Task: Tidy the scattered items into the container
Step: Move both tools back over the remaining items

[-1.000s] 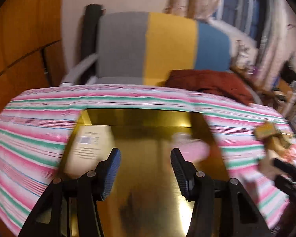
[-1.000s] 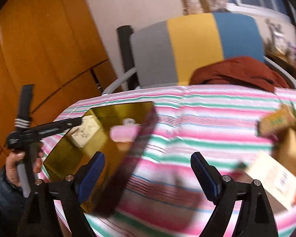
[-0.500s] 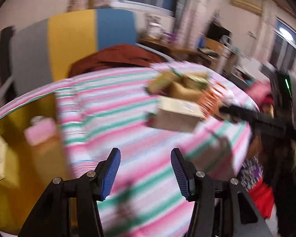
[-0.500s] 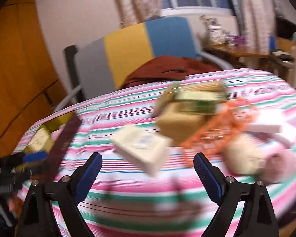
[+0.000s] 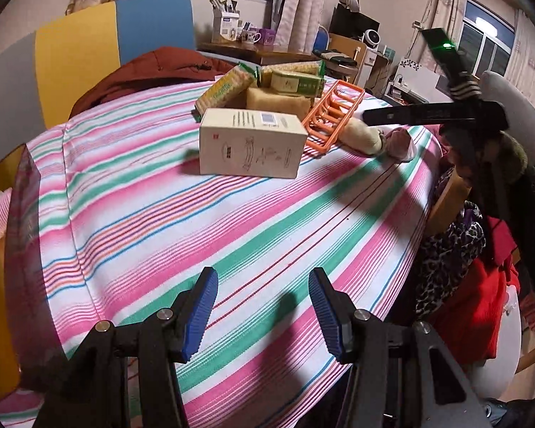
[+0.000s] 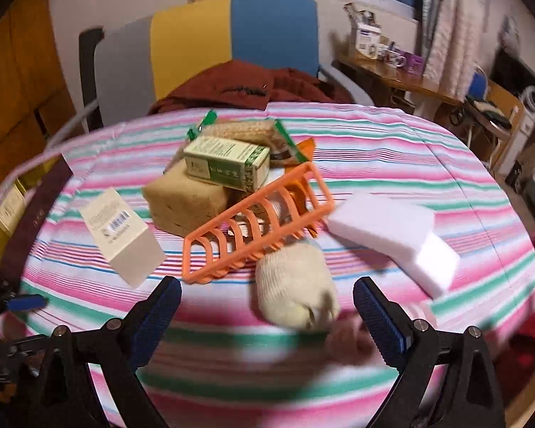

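A pile of items lies on the striped tablecloth: a white carton (image 5: 251, 146) (image 6: 123, 235), an orange rack (image 5: 333, 116) (image 6: 256, 223), a tan sponge block (image 6: 185, 201), a green-printed box (image 6: 228, 162), biscuit packs (image 5: 226, 89), a cream cloth roll (image 6: 296, 287) and white foam blocks (image 6: 396, 235). The gold container (image 6: 9, 214) sits at the table's left edge. My left gripper (image 5: 264, 315) is open and empty above bare cloth. My right gripper (image 6: 267, 321) is open and empty, with the cream roll just beyond its fingers.
A chair (image 6: 210, 46) with grey, yellow and blue back and a rust jacket (image 6: 246, 85) stands behind the table. The right gripper's body (image 5: 435, 114) shows in the left wrist view. The table edge drops off at right, past it clutter and a red cloth (image 5: 481, 281).
Both grippers have swung right, away from the gold container and toward the pile of items. Both stayed open and empty.
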Action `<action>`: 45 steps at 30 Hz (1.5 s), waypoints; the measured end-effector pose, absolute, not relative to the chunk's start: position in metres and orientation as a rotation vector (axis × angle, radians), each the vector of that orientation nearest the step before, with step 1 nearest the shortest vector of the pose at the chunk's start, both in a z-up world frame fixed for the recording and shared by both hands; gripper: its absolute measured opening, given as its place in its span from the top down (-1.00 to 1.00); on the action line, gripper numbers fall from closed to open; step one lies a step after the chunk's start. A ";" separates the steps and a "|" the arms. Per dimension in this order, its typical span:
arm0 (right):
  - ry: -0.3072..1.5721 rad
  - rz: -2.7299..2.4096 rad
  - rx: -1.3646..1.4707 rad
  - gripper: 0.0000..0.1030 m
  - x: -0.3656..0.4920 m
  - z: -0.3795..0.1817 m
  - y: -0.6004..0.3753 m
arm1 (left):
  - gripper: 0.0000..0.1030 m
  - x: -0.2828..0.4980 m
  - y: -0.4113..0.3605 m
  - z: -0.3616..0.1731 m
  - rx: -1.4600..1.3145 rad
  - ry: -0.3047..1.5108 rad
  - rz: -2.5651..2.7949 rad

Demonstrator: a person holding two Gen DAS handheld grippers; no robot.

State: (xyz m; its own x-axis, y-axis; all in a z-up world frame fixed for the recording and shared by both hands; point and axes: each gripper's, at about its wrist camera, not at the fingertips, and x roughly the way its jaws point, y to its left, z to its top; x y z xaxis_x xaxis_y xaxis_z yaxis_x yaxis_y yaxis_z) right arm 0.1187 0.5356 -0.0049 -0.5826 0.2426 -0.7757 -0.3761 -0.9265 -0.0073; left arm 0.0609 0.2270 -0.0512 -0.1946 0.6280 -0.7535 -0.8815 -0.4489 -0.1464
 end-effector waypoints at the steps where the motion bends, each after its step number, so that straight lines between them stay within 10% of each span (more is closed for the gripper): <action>1: 0.210 2.505 -1.217 -0.88 0.112 -0.011 0.537 | -0.05 0.060 0.227 -0.052 -0.951 0.387 1.829; 12: 0.092 2.409 -1.366 -0.67 0.082 -0.040 0.537 | -0.05 0.056 0.225 -0.058 -0.968 0.354 1.826; 21: 0.215 2.497 -1.327 0.29 0.108 -0.005 0.507 | -0.05 0.055 0.222 -0.058 -0.974 0.314 1.824; 27: 0.306 2.661 -1.364 0.22 0.123 -0.008 0.476 | -0.05 0.056 0.220 -0.059 -0.968 0.311 1.827; 31: 0.280 2.607 -1.224 -0.32 0.141 0.001 0.487 | -0.05 0.056 0.220 -0.058 -0.970 0.308 1.833; 45: 0.385 2.584 -1.042 -0.49 0.149 -0.009 0.520 | -0.23 0.006 0.284 -0.010 -0.972 0.258 1.862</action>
